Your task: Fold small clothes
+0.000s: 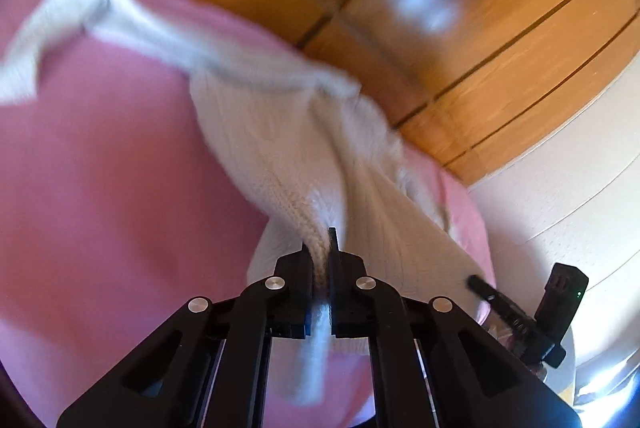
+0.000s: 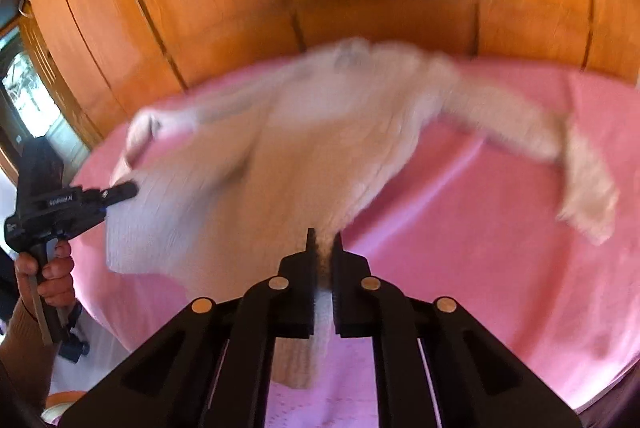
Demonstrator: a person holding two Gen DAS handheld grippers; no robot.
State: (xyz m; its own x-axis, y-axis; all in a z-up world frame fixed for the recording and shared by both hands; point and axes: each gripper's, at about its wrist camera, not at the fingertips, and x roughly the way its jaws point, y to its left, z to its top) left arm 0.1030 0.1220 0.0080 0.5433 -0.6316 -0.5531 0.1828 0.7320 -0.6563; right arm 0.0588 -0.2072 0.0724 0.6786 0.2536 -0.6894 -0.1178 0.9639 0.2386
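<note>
Both tools grip: your left gripper and right gripper each pinch the hem of a cream knit sweater, lifted over the pink bedspread, sleeves trailing. Next, likely lay it flat before folding.

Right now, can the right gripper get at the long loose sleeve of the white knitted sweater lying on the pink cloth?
Probably not yet: the right gripper is shut on the white knitted sweater hem. The loose sleeve lies uncovered on the pink cloth, so after letting go, the way looks free.
</note>
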